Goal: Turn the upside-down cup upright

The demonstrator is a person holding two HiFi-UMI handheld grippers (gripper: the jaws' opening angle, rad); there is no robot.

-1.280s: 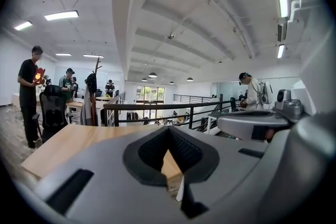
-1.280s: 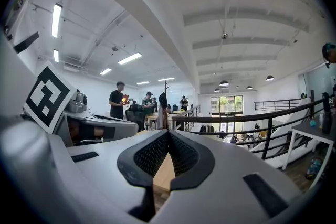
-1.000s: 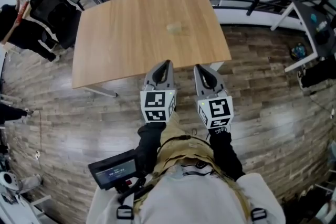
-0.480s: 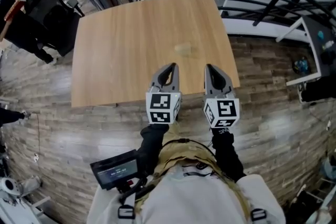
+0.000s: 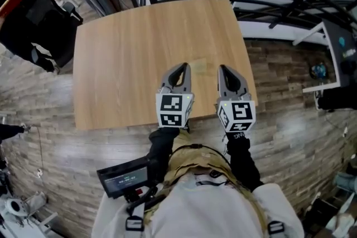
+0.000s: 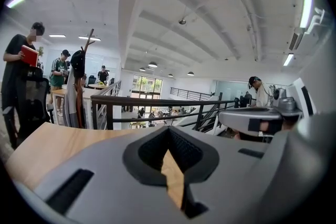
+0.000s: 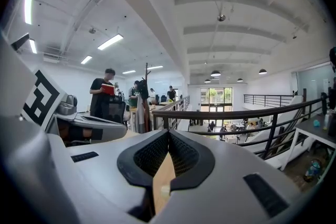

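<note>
Cup (image 5: 199, 67) reads as a small, pale, near see-through thing on the wooden table (image 5: 128, 47), close to the person's edge. In the head view it sits btwn the two gripper noses, about level w/ their tips. It's too faint to tell rim from base, so "upside-down" comes from the task, not from anything seen. By the look it's prob. thin plastic or paper: v. light, not brittle, w/ walls soft enough to buckle under a hard squeeze. It's likely smooth too, so it could skid on the wood if nudged from one side only. Best hold, I'd say, is across the side wall at approx. mid-height, pads on opposite sides, light pressure. That lets the wrist roll it over w/o the wall caving. Pinching the closed end up top would give less to turn with. Grip side: left gripper (image 5: 180, 66) has its jaws fully together w/ nothing btwn them; its own view shows only a sliver of tabletop through the slit behind the tips. The right gripper (image 5: 225, 68) is the same, jaws meeting at the tip, nothing clamped. Both hang side by side over the near part of the table, and neither touches the cup as far as can be seen. Whichever goes in will need to open wider than the cup first.
</note>
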